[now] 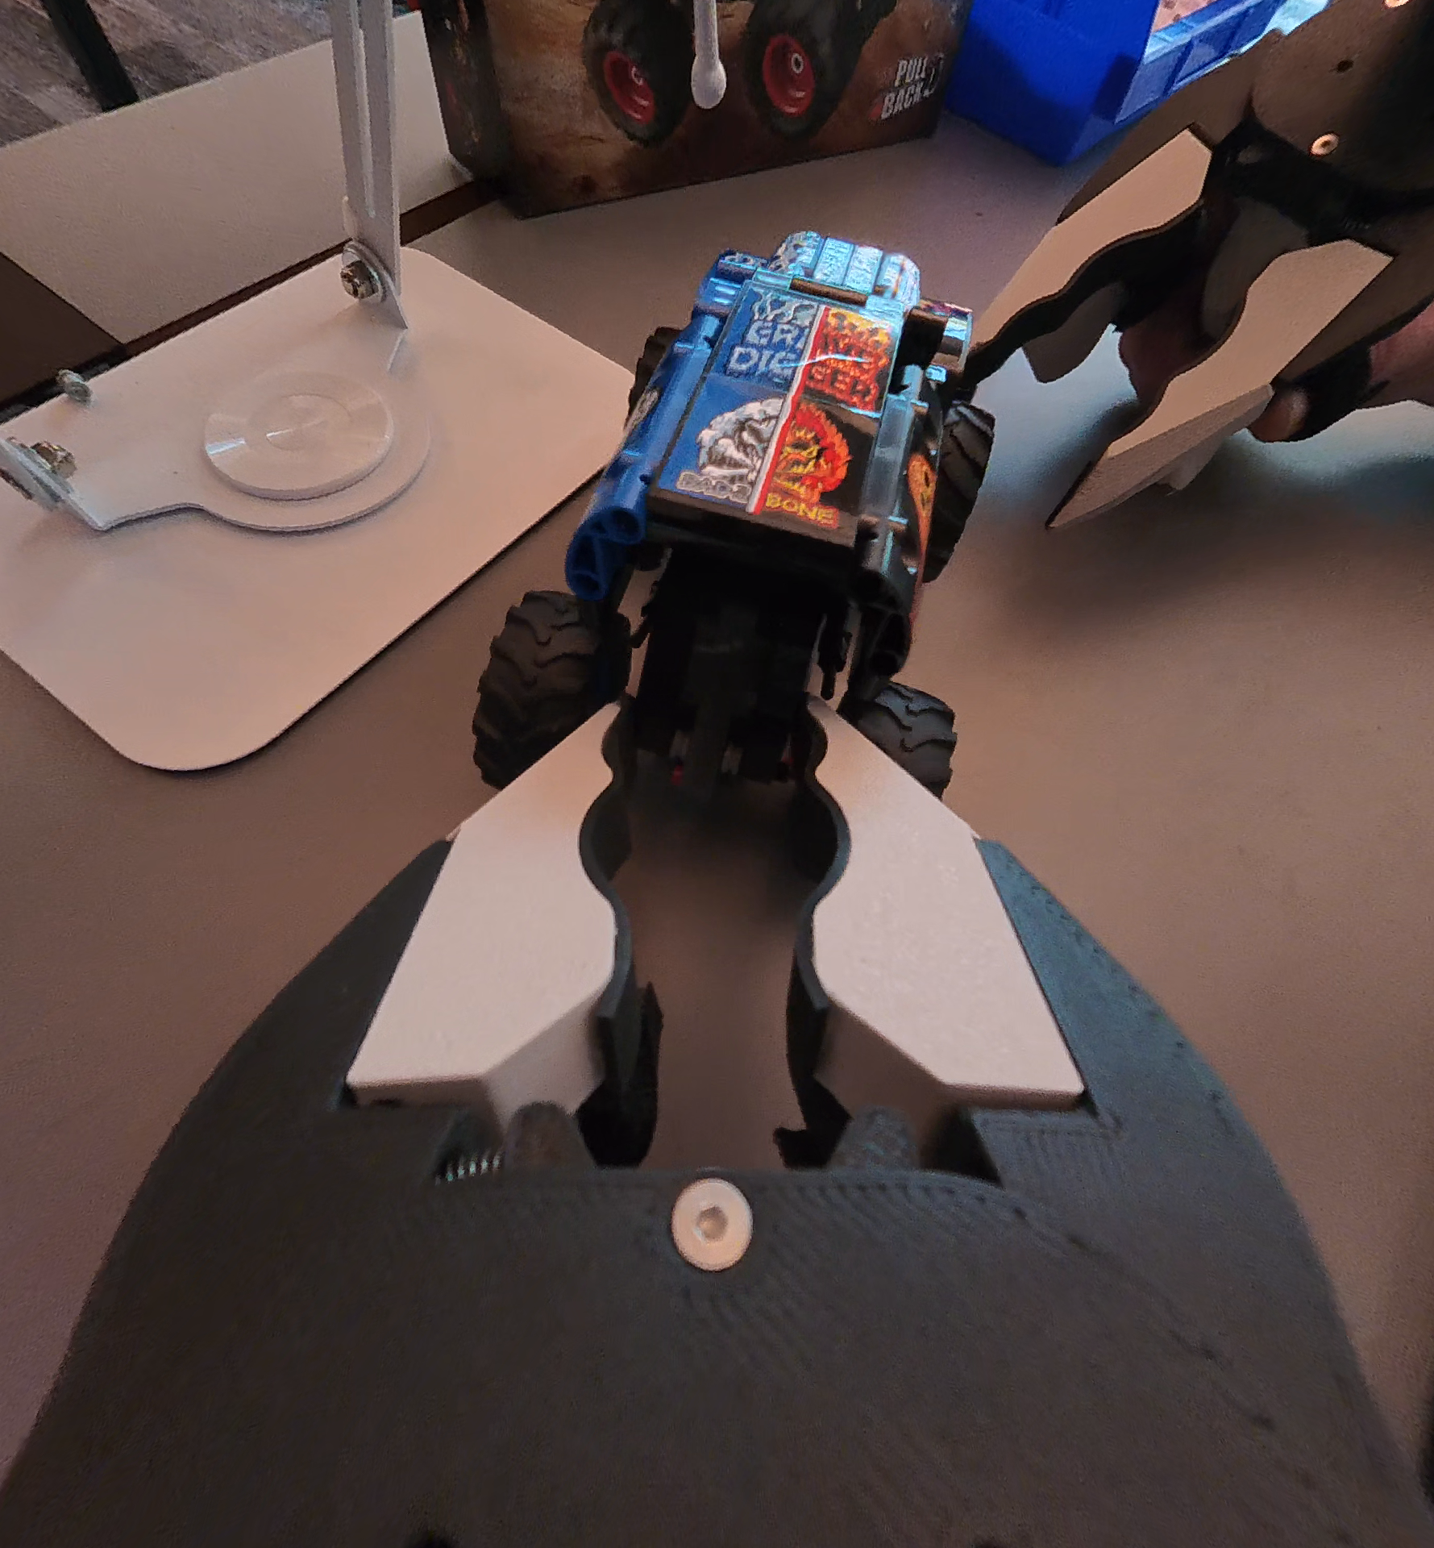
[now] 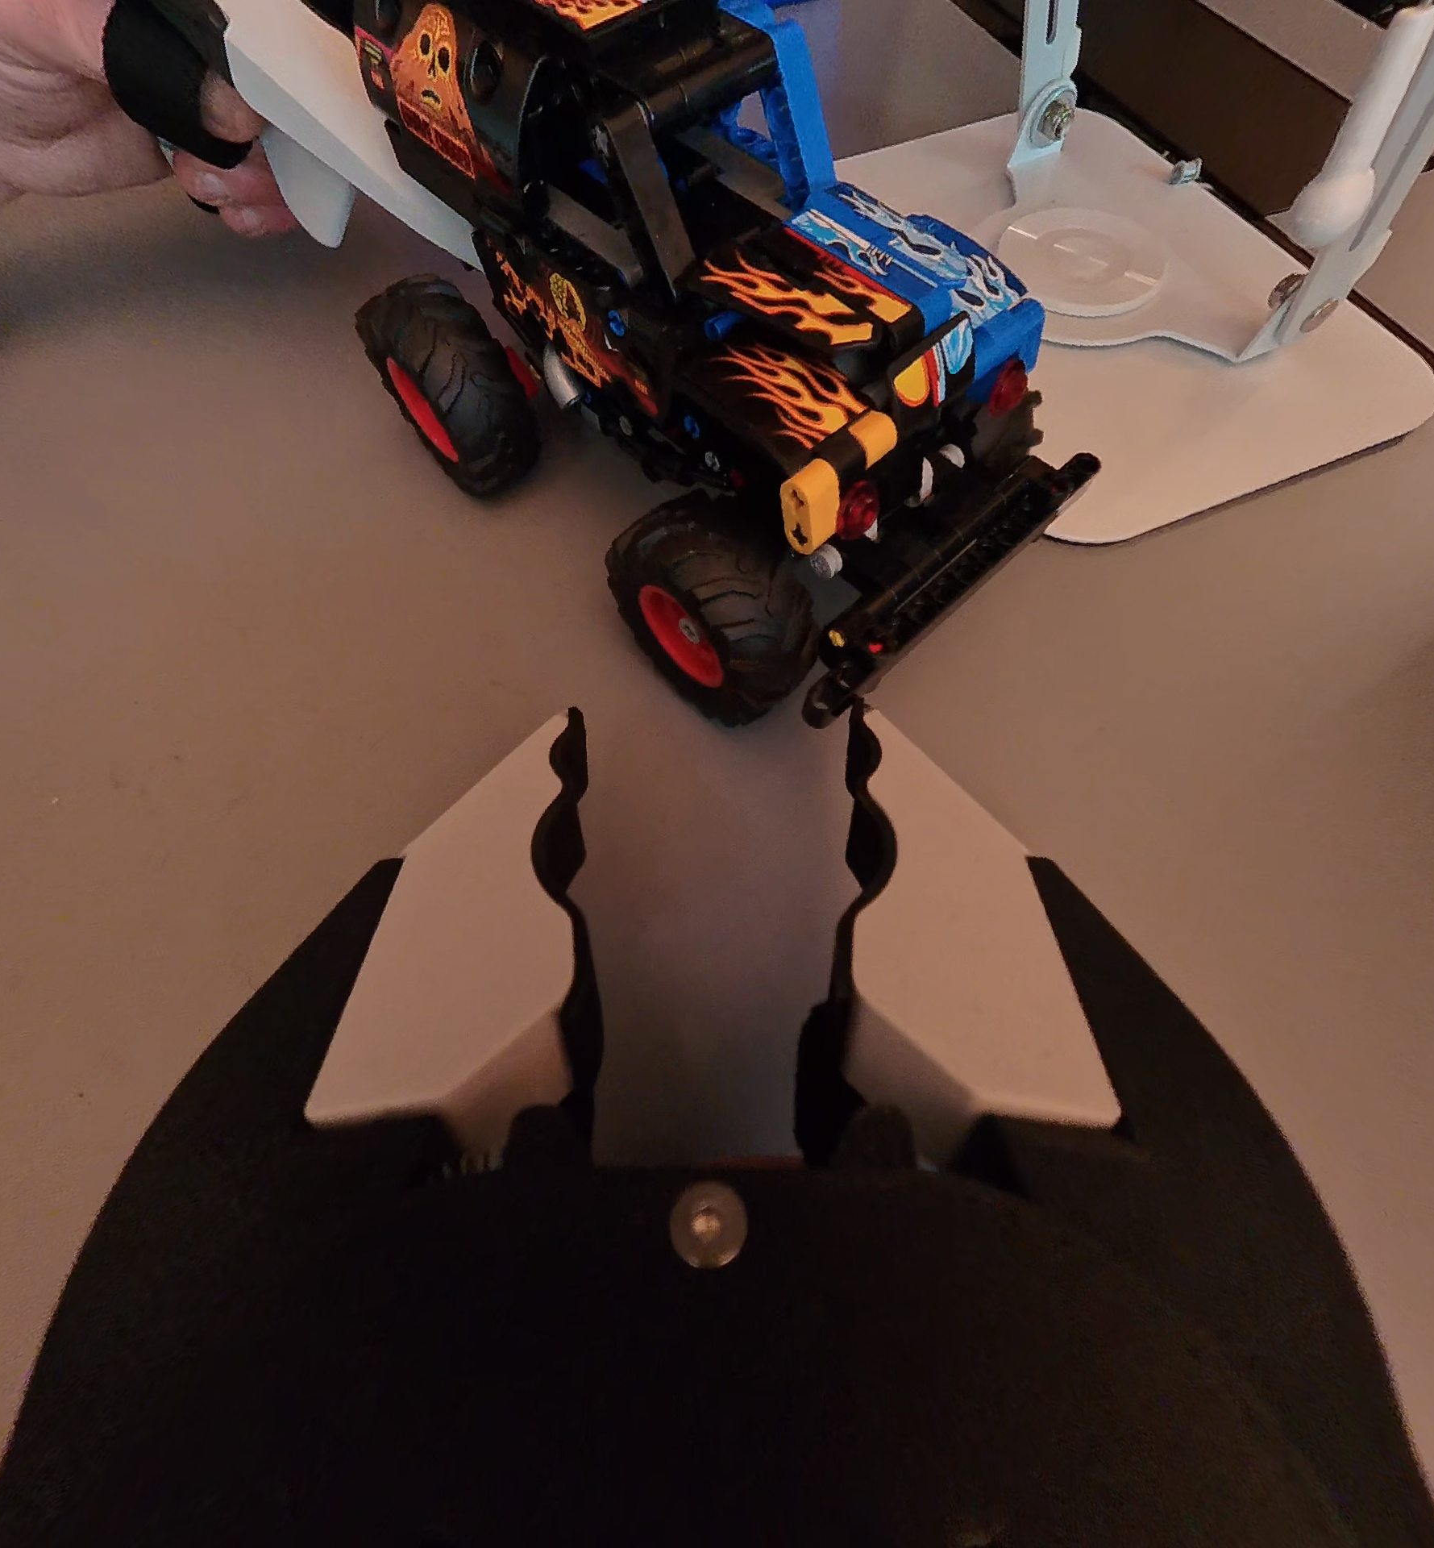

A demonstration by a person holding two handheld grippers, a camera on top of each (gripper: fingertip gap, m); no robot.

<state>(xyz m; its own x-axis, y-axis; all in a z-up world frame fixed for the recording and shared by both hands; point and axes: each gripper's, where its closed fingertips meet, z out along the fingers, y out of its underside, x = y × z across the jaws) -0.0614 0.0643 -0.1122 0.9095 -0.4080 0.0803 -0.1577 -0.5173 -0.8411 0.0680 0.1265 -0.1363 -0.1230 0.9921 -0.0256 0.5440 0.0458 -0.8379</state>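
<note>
**Left wrist view: truck gripped at the rear**

My left gripper point(image 1: 717, 745) clamps one brick-built monster truck point(image 1: 789, 436), half blue, half black with flames, four tyres on the grey table point(image 1: 1199, 838). My right gripper point(image 2: 713, 724) gapes beside its bumper, empty.

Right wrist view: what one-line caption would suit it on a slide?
Open right claw hovers just short of a flame-decorated toy monster truck on a grey table.
</note>
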